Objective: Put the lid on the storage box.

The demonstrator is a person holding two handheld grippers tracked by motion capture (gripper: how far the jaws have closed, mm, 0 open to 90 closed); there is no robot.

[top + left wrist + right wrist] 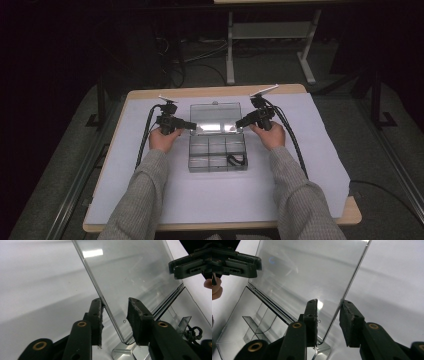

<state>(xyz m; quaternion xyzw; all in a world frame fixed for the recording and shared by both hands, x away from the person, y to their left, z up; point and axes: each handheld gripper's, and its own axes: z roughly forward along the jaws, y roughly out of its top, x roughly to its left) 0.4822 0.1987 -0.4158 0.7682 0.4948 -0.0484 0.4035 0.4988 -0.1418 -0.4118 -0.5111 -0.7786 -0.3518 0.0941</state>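
At table centre sits a clear box (218,152), a black cable in its 5 o'clock compartment. Its lid (215,119) stands open at 12 o'clock. The left gripper (115,312) and right gripper (329,312) straddle the lid's side edges, jaws apart.

box: my clear plastic organiser box (218,153) lies mid-table on the white sheet; divided into small compartments; a dark cord-like item (236,160) sits in its near-right one | lid: transparent lid (215,118) hinged at the far side; swung up, tilted open; glare across it
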